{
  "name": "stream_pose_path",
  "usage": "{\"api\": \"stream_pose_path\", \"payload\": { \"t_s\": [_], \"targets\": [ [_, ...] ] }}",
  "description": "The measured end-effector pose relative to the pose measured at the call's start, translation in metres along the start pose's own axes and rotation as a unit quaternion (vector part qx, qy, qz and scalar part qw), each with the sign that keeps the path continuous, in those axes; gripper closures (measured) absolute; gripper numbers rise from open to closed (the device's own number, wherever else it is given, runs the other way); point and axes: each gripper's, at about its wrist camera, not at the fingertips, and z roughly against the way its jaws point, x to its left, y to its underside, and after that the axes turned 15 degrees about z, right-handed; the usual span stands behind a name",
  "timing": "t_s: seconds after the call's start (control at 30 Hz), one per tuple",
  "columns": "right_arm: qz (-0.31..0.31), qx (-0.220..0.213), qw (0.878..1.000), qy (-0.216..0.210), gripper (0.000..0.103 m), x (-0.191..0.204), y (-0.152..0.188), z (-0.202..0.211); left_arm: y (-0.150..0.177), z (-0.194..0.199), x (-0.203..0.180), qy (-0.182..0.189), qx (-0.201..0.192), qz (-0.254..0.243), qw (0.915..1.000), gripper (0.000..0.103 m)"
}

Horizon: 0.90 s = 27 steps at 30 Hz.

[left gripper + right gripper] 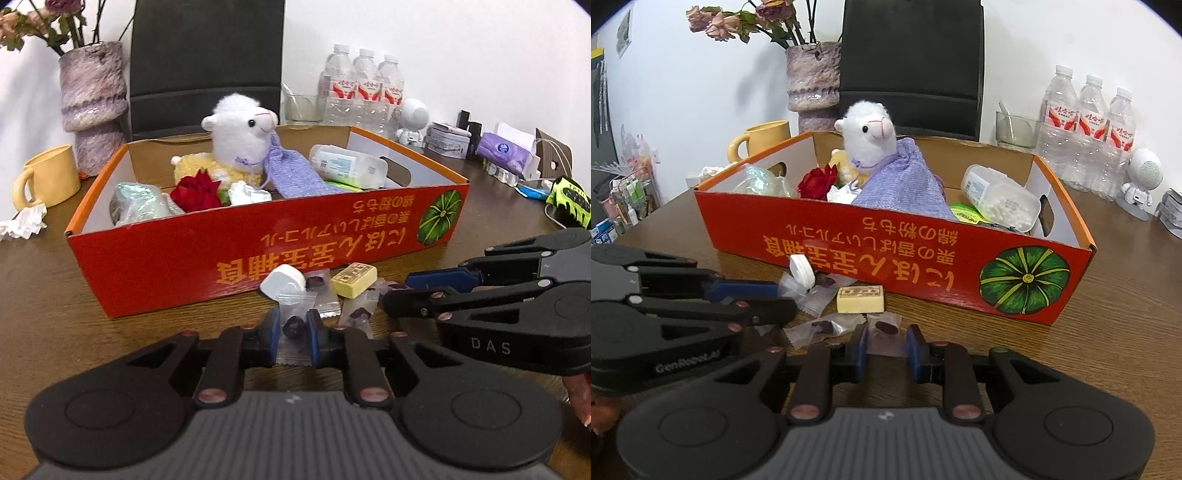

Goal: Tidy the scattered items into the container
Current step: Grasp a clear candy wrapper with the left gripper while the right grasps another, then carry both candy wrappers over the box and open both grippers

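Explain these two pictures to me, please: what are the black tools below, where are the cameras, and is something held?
Each black tool is a hand-held gripper with a camera looking along its fingers. One picture comes from the left gripper, the other from the right gripper. Each also shows the other gripper from the side. On the table stands a red box already holding a toy, a rose and more. Before it lie wrapped candies, a white cap and a yellow block. Each gripper has closed on one candy.

Vase: purple, holding dried flowers, behind mug.
Mug: yellow, left of vase base.
Bottles: three, clear, beside glass.
Chair: dark, at far edge.
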Motion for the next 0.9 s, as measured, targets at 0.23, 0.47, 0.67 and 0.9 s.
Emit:
{"api": "stream_pose_path", "payload": {
  "t_s": [0.23, 0.47, 0.67, 0.9],
  "targets": [
    [-0.001, -0.005, 1.000, 0.000, 0.082, 0.001, -0.001, 0.004, 0.000, 0.008, 0.002, 0.007, -0.012, 0.003, 0.9999, 0.087],
    [-0.004, -0.017, 1.000, -0.001, 0.082, 0.000, 0.000, 0.013, 0.000, 0.017, 0.002, 0.014, -0.022, 0.008, 0.9996, 0.087],
    [-0.022, -0.052, 0.998, 0.007, 0.082, -0.011, -0.004, 0.037, -0.009, 0.041, 0.000, 0.030, -0.060, 0.019, 0.9976, 0.087],
    [-0.035, -0.101, 0.994, 0.026, 0.082, -0.035, -0.039, 0.058, -0.058, 0.067, 0.005, 0.033, -0.123, 0.019, 0.9917, 0.087]
  ]
}}
